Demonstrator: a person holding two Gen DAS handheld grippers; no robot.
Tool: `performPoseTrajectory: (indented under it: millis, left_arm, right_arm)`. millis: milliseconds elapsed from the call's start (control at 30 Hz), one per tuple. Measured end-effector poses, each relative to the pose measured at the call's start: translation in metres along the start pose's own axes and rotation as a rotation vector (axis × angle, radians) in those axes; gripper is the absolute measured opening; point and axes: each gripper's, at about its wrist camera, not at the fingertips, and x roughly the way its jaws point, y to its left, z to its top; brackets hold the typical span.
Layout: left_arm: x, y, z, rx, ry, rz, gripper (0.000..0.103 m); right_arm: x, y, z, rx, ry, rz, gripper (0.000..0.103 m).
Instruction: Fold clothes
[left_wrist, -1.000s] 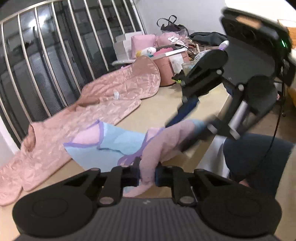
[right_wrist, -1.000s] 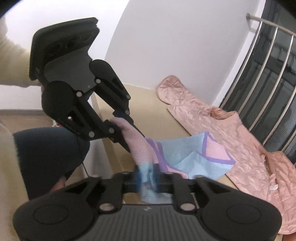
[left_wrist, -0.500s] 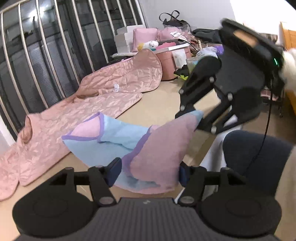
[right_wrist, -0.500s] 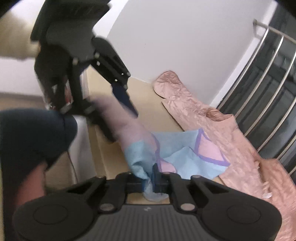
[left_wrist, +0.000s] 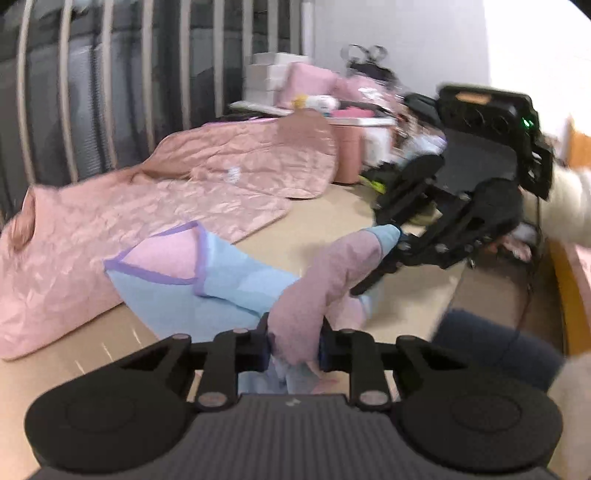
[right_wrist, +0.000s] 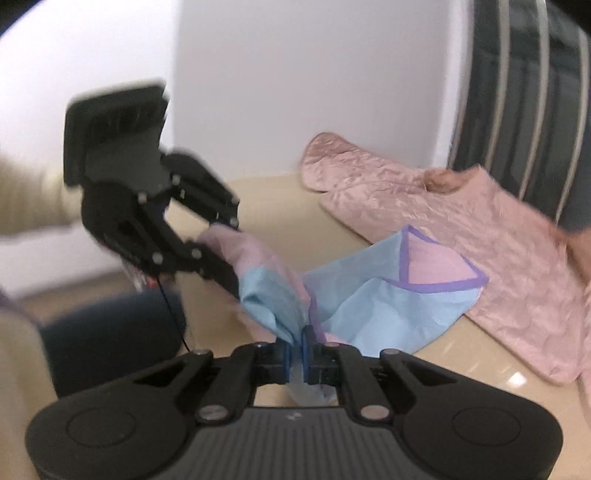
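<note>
Both grippers angle downward over a beige tabletop, each clamped on the same small pink-and-light-blue garment with purple trim. In the left wrist view the left gripper sits at 6 o'clock with a bunched pink fold wedged between its blue-padded fingers; its jaws have just been closing after a brief widening, and they now press the cloth from both sides. From there the fabric runs up toward 2 o'clock, where the right gripper pinches the light-blue end, its black body tilted and carried by a hand in a cream fuzzy sleeve at 3 o'clock. In the right wrist view the right gripper lies at 6 o'clock, its jaws nearly together and clenched on a thin blue edge of the garment, having just finished closing. The left gripper appears there at 9 o'clock, slanting down toward the centre with pink cloth in its grip, and a cream sleeve behind it. The rest of the garment drapes onto the table at centre, its pink triangular panel lying against a quilted pink satin garment spread from 9 to 12 o'clock. Metal window bars stand behind it. Both views are blurred.
</note>
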Motion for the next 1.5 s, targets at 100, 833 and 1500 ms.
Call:
performPoseTrajectory:
  millis: [100,833,1500]
  left_arm:
    - [0.021,0.028,0.013,-0.111,0.041,0.036,0.057]
    - [0.017,0.055,0.003,-0.505,0.013,0.256,0.059]
    - [0.023,0.106,0.018,-0.701,-0.042,0.351,0.066]
  right_arm:
    - [0.013,-0.037,0.006,0.173,-0.006,0.060,0.005]
    - [0.038,-0.060,-0.010,0.497,-0.065,-0.224,0.011]
    - [0.035,-0.086,0.017,0.561,-0.102,-0.392,0.025]
